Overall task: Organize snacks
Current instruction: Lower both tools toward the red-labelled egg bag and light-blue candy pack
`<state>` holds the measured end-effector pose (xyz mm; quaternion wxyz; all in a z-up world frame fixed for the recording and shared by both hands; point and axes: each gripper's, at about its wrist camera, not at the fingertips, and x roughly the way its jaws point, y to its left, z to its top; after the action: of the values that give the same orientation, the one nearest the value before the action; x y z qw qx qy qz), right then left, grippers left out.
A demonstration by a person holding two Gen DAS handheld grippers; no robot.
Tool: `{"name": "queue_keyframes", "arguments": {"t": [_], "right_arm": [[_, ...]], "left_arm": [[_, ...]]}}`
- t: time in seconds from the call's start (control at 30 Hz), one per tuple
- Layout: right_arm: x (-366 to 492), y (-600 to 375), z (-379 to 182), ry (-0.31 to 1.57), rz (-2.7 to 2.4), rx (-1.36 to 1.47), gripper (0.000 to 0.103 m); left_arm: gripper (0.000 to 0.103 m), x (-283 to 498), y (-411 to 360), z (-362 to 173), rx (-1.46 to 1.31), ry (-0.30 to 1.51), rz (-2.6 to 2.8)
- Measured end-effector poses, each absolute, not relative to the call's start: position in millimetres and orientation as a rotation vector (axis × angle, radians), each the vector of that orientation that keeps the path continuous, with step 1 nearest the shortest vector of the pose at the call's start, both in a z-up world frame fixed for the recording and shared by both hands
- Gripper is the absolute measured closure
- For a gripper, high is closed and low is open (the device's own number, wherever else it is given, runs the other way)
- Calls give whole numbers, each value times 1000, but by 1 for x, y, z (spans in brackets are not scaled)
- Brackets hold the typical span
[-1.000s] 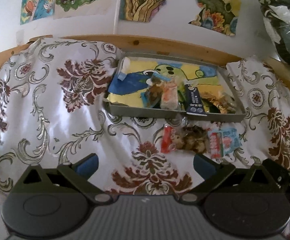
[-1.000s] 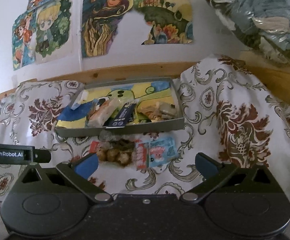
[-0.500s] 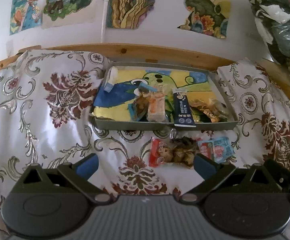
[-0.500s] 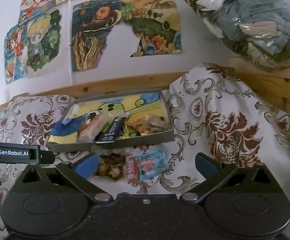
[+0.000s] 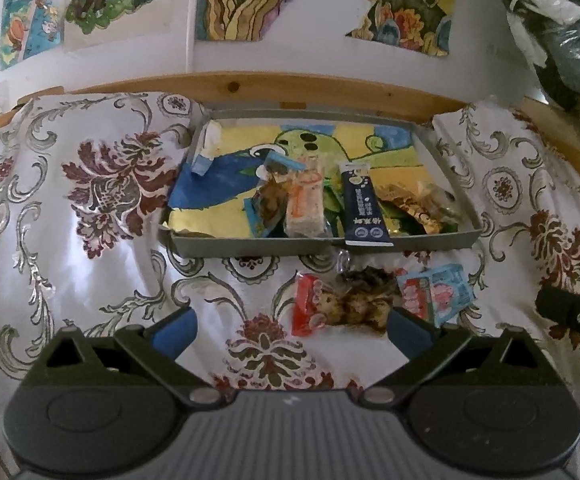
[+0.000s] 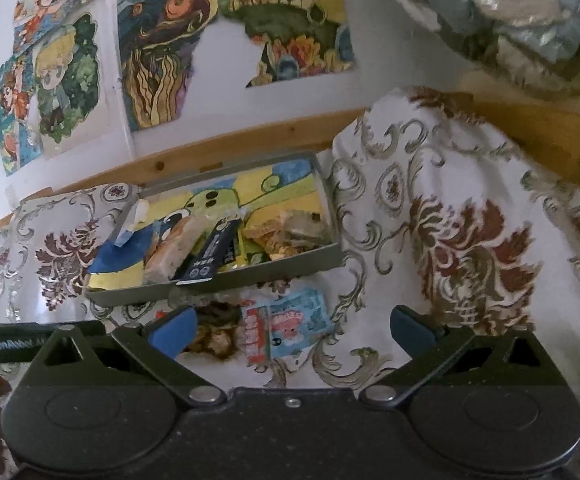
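Both my grippers hang above the floral tablecloth [image 5: 90, 216], facing the wall. My left gripper [image 5: 290, 326] is spread wide, blue pads far apart, nothing between them; its right pad sits just in front of the snacks lying loose on the cloth. My right gripper [image 6: 292, 326] is likewise wide and empty; its left pad overlaps the brown snack in that view, though I cannot tell if it touches. The grey tray [image 5: 250, 246] sits at the far edge of the table against the wooden rail [image 5: 250, 84], lined with a painted sheet. In the tray's near right part: a dark blue stick packet [image 5: 362, 204] lying lengthwise with its lower end over the front rim, an orange-and-white clear-wrapped bar [image 5: 304, 204] just left of it, a light blue wrapper [image 5: 262, 216] beside that, and gold crinkled packets [image 5: 414, 208] to the right. Outside the tray, just before its front wall: a clear bag of brown pieces with a red end [image 5: 342, 304], and touching its right side a blue-and-pink cartoon packet [image 5: 438, 292]. The left gripper's black body shows at the right view's left edge.
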<state>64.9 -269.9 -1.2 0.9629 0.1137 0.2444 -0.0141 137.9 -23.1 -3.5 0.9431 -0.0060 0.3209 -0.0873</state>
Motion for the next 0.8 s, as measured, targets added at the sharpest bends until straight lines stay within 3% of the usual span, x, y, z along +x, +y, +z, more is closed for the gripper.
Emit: {"name": "queue_keyframes", "arguments": {"t": [0.8], "right_arm": [[150, -276, -39, 619, 102, 22, 1]], "left_arm": [[0, 205, -16, -34, 18, 760, -295]]}}
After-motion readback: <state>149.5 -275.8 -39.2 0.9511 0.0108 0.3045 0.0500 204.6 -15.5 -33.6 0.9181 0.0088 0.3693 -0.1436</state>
